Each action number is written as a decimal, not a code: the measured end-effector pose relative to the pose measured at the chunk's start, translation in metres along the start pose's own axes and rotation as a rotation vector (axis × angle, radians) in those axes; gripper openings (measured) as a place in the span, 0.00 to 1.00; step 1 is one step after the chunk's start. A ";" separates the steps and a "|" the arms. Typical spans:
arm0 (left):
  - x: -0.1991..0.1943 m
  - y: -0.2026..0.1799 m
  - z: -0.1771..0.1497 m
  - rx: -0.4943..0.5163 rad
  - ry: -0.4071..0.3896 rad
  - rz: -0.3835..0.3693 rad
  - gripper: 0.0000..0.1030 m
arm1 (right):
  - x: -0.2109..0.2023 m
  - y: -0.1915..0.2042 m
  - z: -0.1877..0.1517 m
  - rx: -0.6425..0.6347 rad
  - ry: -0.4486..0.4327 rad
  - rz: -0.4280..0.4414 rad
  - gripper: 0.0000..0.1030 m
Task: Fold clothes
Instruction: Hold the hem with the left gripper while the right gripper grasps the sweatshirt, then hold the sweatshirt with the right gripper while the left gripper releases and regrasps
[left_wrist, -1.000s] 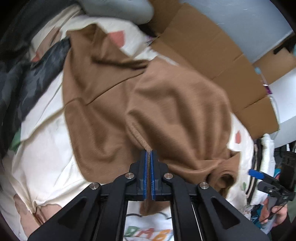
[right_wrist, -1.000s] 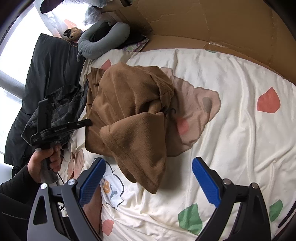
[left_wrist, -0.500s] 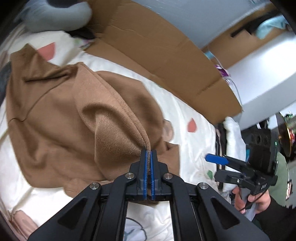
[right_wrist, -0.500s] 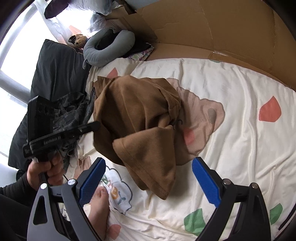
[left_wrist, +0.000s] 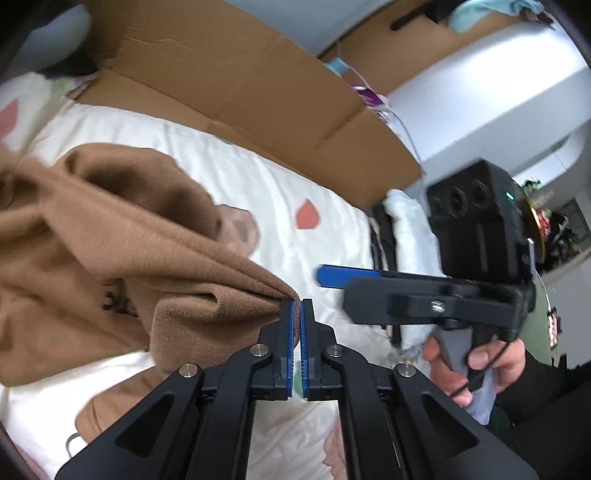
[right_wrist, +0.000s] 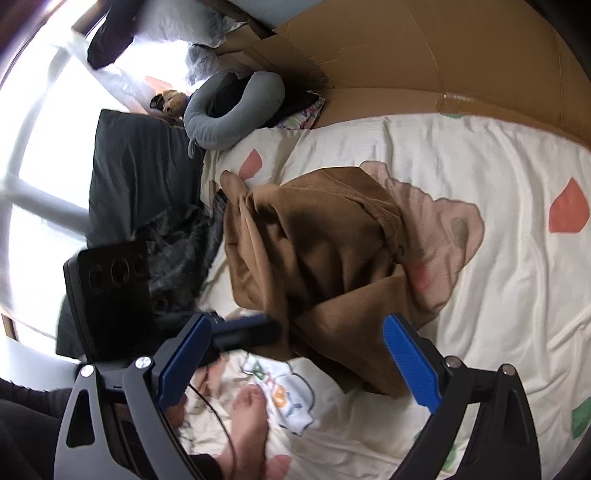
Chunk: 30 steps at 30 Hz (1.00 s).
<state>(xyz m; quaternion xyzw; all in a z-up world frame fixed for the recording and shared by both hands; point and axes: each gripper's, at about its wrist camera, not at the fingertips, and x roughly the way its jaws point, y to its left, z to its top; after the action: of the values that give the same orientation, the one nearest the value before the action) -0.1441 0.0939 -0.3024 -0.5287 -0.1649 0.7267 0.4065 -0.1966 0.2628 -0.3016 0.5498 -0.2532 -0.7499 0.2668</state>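
A brown fleece garment (right_wrist: 314, 240) lies bunched on the cream patterned bed sheet (right_wrist: 498, 295). My left gripper (left_wrist: 295, 308) is shut on a folded edge of the brown garment (left_wrist: 110, 240), which hangs stretched to the left from the pads. In the right wrist view the left gripper (right_wrist: 266, 330) comes in from the left at the garment's near corner. My right gripper (right_wrist: 295, 326) stands open just above that near edge with nothing pressed between its blue fingers (right_wrist: 406, 354). In the left wrist view one right finger (left_wrist: 347, 276) points left, close beside the pinched cloth.
Flat cardboard sheets (right_wrist: 406, 66) line the far side of the bed. A grey neck pillow (right_wrist: 229, 110) and dark clothing (right_wrist: 147, 192) lie at the left by a bright window. A bare foot (right_wrist: 251, 417) rests on the sheet near me. A hand (left_wrist: 476, 358) holds the right gripper's handle.
My left gripper has carried the pinched brown edge up and to the right, toward the right gripper, dragging the garment into a tighter bunch. The right gripper has stayed open and barely shifted.
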 end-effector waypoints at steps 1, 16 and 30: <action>0.001 -0.002 -0.001 0.003 0.004 -0.007 0.01 | 0.002 0.000 0.000 0.001 0.006 0.002 0.91; 0.005 -0.012 -0.012 0.049 0.053 -0.050 0.01 | 0.042 -0.001 -0.002 0.013 0.148 0.029 0.29; 0.016 0.013 -0.016 -0.045 0.142 0.043 0.30 | 0.020 -0.014 0.002 -0.005 0.085 -0.030 0.09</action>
<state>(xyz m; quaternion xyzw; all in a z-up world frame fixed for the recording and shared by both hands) -0.1364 0.0950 -0.3271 -0.5915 -0.1405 0.6919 0.3894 -0.2051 0.2602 -0.3244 0.5843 -0.2312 -0.7304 0.2675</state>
